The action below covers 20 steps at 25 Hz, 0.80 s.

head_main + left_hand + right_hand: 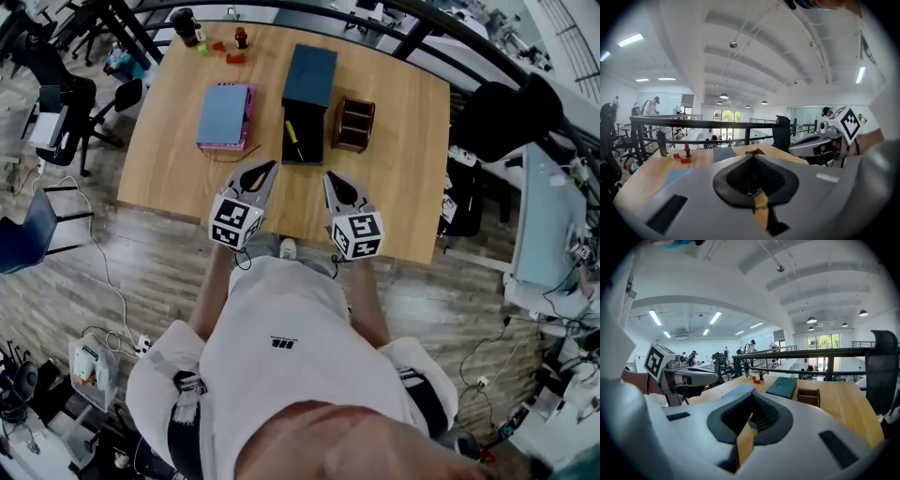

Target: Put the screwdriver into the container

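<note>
A screwdriver with a yellow handle [292, 134] lies in a black open case [305, 148] at the middle of the wooden table [412, 187]. Just right of the case stands a brown wooden container [353, 124] with compartments, which also shows in the right gripper view as the brown container [808, 397]. My left gripper [272, 165] hovers over the table's near edge, shut and empty, a short way in front of the case. Beside it, my right gripper [328, 176] is shut with nothing between its jaws. Each gripper's camera looks along closed jaws: left gripper [753, 159], right gripper [752, 395].
A dark teal box [310, 75] lies behind the case. A blue pad on a pink base [223, 114] sits to the left. Small red pieces [234, 58] and a dark bottle [187, 26] stand at the far edge. A black railing and chairs surround the table.
</note>
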{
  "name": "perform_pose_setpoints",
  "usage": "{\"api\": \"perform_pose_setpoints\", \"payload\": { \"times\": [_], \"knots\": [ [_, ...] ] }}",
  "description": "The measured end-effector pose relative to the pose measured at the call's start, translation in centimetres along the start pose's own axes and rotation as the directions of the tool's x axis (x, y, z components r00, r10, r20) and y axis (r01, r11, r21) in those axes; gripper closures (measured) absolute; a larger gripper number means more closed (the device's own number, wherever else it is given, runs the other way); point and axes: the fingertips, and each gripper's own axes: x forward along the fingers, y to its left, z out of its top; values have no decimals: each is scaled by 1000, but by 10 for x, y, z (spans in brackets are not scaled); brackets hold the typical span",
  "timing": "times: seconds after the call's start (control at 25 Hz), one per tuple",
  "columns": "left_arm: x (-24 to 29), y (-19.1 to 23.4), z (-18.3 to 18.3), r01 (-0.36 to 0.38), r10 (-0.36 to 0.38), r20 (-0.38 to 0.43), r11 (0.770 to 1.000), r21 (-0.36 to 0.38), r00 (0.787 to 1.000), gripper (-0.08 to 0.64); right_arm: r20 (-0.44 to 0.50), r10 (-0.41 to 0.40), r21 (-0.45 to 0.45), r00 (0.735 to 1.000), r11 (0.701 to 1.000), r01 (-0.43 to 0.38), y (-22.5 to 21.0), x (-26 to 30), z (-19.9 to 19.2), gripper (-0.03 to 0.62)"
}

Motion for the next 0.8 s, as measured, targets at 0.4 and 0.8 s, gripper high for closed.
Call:
{"api": "perform_pose_setpoints", "payload": {
  "times": [0.4,0.8],
  "knots": [
    [-14,-23,4,-10,10,4,1000,17,1000,551,45,28,26,999,999,-29,7,-24,6,597],
    [2,-23,15,0,-1,15,1000,27,1000,551,60,25,30,998,999,-27,-5,-20,16,597]
  ]
}}
